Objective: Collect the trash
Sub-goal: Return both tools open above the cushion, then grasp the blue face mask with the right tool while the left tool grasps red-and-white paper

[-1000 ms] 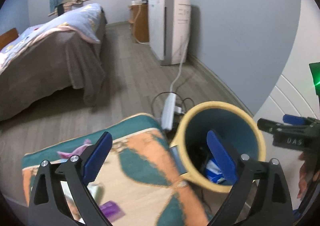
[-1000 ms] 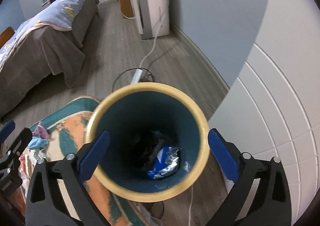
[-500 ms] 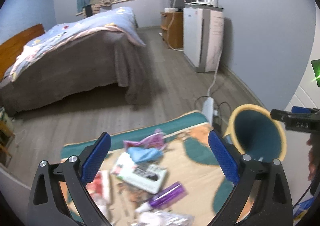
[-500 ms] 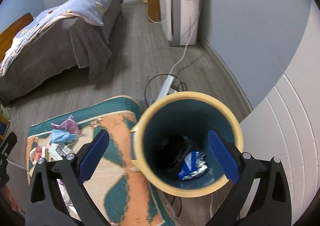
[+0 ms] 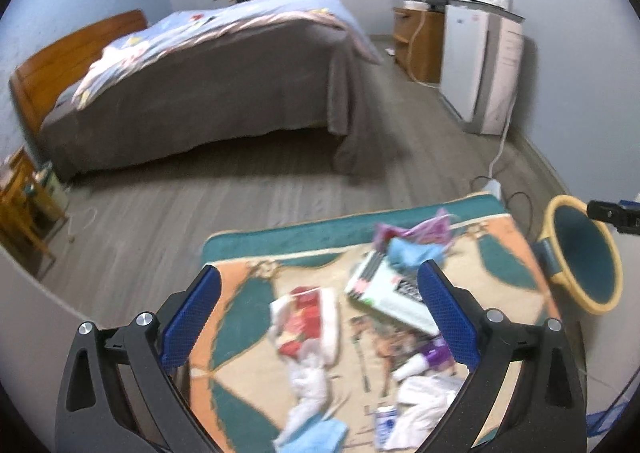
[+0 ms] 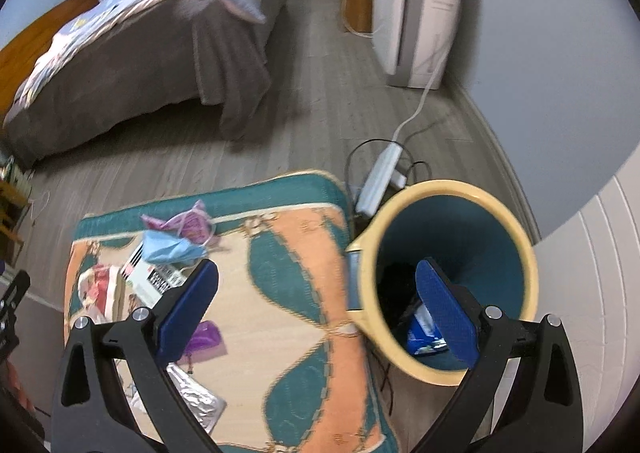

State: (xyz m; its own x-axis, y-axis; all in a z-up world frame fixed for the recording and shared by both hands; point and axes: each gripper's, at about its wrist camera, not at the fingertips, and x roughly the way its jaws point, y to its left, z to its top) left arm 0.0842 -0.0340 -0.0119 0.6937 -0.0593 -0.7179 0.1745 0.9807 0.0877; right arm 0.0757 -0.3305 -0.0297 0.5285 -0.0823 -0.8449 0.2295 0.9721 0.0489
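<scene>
A teal bin with a yellow rim (image 6: 452,281) stands on the floor right of a patterned cloth-covered table (image 6: 280,293); a blue wrapper (image 6: 420,333) lies inside. The bin also shows in the left wrist view (image 5: 580,253). Trash lies on the table: a red-and-white packet (image 5: 306,317), a white box (image 5: 384,293), a blue mask (image 5: 412,253), a purple wrapper (image 5: 432,227), a purple tube (image 5: 424,361), white crumpled paper (image 5: 308,381). My left gripper (image 5: 320,317) is open and empty above the trash. My right gripper (image 6: 316,305) is open and empty, over the table edge and bin.
A bed (image 5: 224,81) with a brown cover stands across the wooden floor. A white air purifier (image 6: 416,13) and a wooden cabinet (image 5: 416,41) line the right wall. A power strip (image 6: 380,177) with cables lies behind the bin. A small wooden stand (image 5: 20,205) is at the left.
My left gripper swung left, from the bin to above the trash on the table. My right gripper shifted left, so the bin now sits at its right finger. Both stay open.
</scene>
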